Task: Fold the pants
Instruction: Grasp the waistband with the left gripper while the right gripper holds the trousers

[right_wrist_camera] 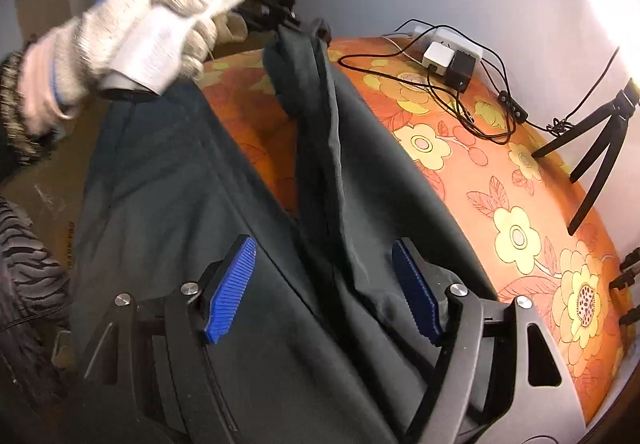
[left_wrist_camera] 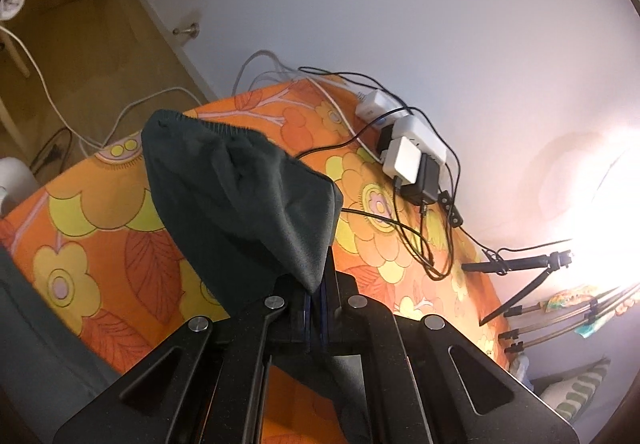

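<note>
Left tongs [left_wrist_camera: 316, 300] clamped on dark pants [left_wrist_camera: 240, 196], right tongs [right_wrist_camera: 324, 284] apart above them; no legible writing.

Counted from where I stand

One pair of pants [right_wrist_camera: 192, 184], two grippers [left_wrist_camera: 314, 308] [right_wrist_camera: 324, 284], one gloved hand [right_wrist_camera: 132, 28], one tripod [right_wrist_camera: 596, 136] at right.
</note>
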{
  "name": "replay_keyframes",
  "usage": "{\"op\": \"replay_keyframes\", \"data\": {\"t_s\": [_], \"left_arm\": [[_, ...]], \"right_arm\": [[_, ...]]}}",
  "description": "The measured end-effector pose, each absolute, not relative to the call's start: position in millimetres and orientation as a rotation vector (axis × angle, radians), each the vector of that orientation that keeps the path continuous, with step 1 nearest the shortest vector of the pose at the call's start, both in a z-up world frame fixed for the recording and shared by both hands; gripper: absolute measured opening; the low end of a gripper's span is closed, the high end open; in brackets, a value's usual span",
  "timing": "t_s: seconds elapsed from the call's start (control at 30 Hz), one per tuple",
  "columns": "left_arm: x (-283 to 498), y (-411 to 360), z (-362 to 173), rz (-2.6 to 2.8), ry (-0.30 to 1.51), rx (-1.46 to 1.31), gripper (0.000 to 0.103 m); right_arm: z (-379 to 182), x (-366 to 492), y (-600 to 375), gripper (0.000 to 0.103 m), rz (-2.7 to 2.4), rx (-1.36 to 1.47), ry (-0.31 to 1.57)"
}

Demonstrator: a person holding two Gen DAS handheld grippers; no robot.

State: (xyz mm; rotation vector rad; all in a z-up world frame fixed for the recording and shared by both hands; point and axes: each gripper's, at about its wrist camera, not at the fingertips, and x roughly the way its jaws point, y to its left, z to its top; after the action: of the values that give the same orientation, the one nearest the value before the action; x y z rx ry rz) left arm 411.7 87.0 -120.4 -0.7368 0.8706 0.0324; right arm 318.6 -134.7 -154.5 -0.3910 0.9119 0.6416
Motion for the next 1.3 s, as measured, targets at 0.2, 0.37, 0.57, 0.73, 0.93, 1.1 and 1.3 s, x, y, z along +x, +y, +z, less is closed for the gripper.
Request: {"op": "replay_keyframes", "data": {"t_s": [0.2, 0.37, 0.57, 0.73, 0.93, 1.1, 1.3], "left_arm": [[396, 88, -109, 0.015, 0.85, -0.73, 0.002], [379, 93, -102, 0.005, 0.836, -0.744, 0.002], [345, 100, -97, -0.026, 0.794, -0.791, 0.002], [303, 109, -102, -0.041, 0.778, -0.82, 0.002], [254, 119, -121, -0.039, 0.813, -0.815, 0.002], [222, 128, -139, -0.029, 0.842, -0.819, 0.002], [202, 128, -151, -0.024, 0.865, -0.767, 0.002]], "right_arm": [[-183, 331, -115, 0.008, 0.526, -0.504, 0.955], [-168, 333, -125, 0.003, 0.492, -0.437, 0.951], [-116, 299, -128, 0.003, 0.5, -0.449, 0.875], [-94, 260, -119, 0.003, 0.557, -0.487, 0.859], [-94, 206, -99, 0.003, 0.648, -0.55, 0.872], [-105, 170, -84, 0.003, 0.706, -0.595, 0.901], [-121, 142, -78, 0.003, 0.745, -0.63, 0.94]]}}
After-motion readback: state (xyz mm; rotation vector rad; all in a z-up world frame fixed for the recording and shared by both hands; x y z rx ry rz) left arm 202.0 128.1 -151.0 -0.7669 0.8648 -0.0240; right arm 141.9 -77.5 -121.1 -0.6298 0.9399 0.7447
